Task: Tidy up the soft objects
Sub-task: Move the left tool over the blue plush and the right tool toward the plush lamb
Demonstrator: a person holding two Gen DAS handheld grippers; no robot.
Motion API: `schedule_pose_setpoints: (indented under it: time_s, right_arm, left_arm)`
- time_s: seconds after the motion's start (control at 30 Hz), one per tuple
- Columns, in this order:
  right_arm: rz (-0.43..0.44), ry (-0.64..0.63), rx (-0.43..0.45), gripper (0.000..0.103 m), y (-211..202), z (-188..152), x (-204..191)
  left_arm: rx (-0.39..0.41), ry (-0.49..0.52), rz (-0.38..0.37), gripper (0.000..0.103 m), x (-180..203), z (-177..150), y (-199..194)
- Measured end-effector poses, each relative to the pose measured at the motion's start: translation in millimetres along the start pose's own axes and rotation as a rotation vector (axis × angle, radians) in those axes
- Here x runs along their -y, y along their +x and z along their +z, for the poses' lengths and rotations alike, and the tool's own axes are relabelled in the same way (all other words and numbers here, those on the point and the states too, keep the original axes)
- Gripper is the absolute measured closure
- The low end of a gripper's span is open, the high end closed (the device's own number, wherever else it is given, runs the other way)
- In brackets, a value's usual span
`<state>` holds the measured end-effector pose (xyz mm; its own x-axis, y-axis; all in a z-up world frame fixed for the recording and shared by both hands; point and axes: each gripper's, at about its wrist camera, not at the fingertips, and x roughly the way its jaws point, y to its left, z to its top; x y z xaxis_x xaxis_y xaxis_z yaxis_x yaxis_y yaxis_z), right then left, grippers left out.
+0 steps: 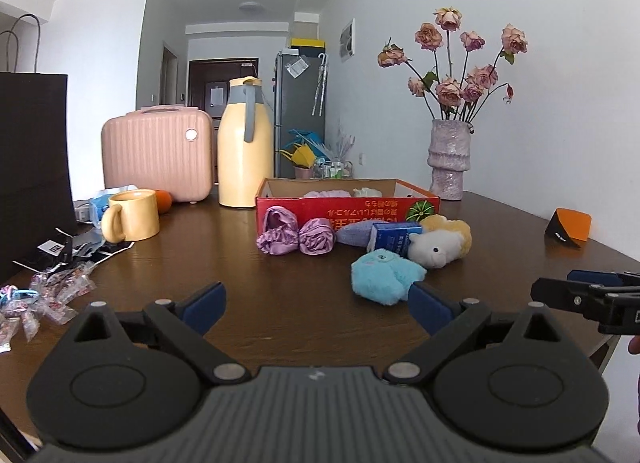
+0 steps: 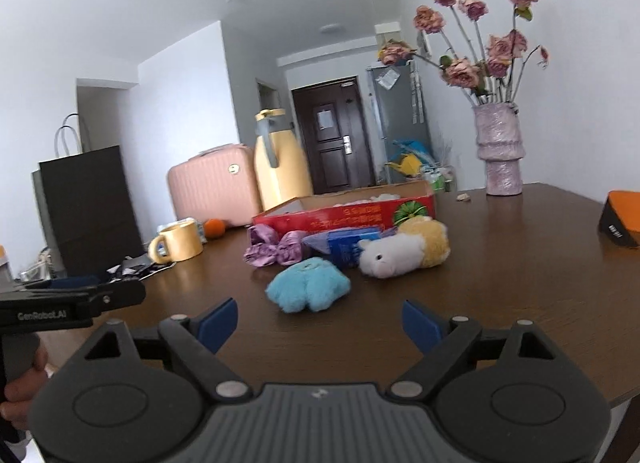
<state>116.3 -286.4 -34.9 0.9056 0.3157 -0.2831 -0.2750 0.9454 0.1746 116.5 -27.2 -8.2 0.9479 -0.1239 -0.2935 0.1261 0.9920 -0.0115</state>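
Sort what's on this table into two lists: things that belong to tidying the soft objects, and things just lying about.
Belongs to the job:
- blue plush toy
- white and yellow plush toy
- purple satin pieces
- red cardboard box, some soft things already inside

Just lying about:
- yellow mug
- yellow thermos jug
- pink case
- vase of dried roses
- orange
- wrapped sweets

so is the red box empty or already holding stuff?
Not empty: the open-topped red box already holds pale soft items showing above its front wall.
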Motion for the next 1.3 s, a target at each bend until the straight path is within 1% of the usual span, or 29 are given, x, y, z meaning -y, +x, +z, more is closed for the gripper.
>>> schedule_pose_setpoints:
  time_s: [0.1,0.23,0.33,0.47,0.6,0.77,0.87,0.93,1.03,1.17,1.2,1.27,1.3]
  right_arm:
    - [-0.022,0.011,0.011,0.014,3.6,5.8,4.2]
    - [-0.046,0.006,-0.019,0.014,14.4,17.3,9.2]
    - [-0.053,-0.002,-0.027,0.014,22.6,35.9,13.6]
    - [-0.06,-0.01,-0.018,0.014,39.7,57.0,20.3]
    - [-0.058,0.011,-0.052,0.014,69.7,65.9,33.9]
    - [-0.079,0.029,-0.111,0.014,112.5,69.9,57.2]
    - [-0.101,0.061,-0.155,0.014,136.9,71.1,71.5]
    - [-0.105,0.073,-0.168,0.014,153.0,73.0,78.3]
    - [-0.133,0.084,-0.18,0.013,178.8,72.6,83.4]
    - [-0.173,0.134,-0.216,0.013,209.1,71.1,82.9]
    - [-0.193,0.153,-0.229,0.013,216.4,70.5,81.3]
    - [-0.235,0.178,-0.246,0.013,228.8,68.8,75.0]
    - [-0.241,0.181,-0.251,0.009,233.5,67.3,72.5]
  left_arm:
    - [-0.014,0.011,-0.014,0.003,4.1,5.0,10.2]
    - [-0.036,0.008,-0.015,0.003,7.0,20.3,26.1]
    - [-0.036,0.001,-0.027,0.001,5.9,32.4,39.6]
    - [-0.085,0.007,-0.04,0.001,7.8,39.0,68.0]
    - [-0.152,-0.005,-0.069,0.001,15.7,40.3,105.3]
    - [-0.209,0.03,-0.119,0.001,37.1,37.5,152.1]
    - [-0.244,0.049,-0.152,0.001,49.0,34.4,174.5]
    - [-0.264,0.077,-0.163,0.001,56.2,31.6,188.0]
    - [-0.276,0.12,-0.154,0.001,58.8,29.2,202.2]
    - [-0.295,0.159,-0.115,0.001,47.5,24.2,217.3]
    - [-0.289,0.162,-0.104,0.001,43.8,23.2,218.7]
    - [-0.276,0.161,-0.064,0.001,35.9,24.1,221.9]
    - [-0.272,0.156,-0.038,0.001,32.0,25.5,223.7]
